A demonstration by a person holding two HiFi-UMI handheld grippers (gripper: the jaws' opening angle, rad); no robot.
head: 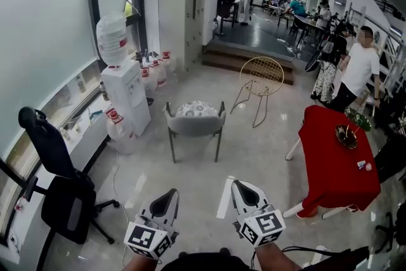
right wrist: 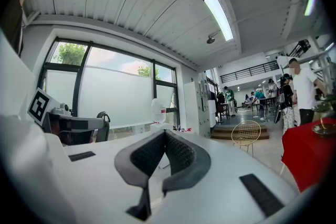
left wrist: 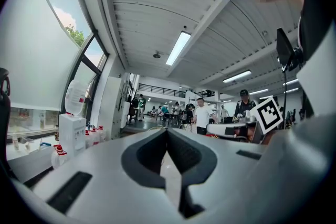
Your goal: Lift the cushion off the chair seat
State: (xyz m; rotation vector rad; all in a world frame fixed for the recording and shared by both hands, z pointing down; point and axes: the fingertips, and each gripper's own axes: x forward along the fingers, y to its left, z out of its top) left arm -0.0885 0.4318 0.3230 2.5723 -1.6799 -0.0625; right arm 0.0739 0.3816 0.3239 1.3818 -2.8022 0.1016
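Grey chair (head: 193, 127) at centre carries the cushion (head: 196, 109); left gripper (head: 169, 195) and right gripper (head: 239, 187), both closed and empty at bottom, should approach, open, and take opposite edges.

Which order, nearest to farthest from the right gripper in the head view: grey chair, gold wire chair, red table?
1. Red table, just right of the right gripper.
2. Grey chair, ahead, slightly left.
3. Gold wire chair, farthest, by the steps.
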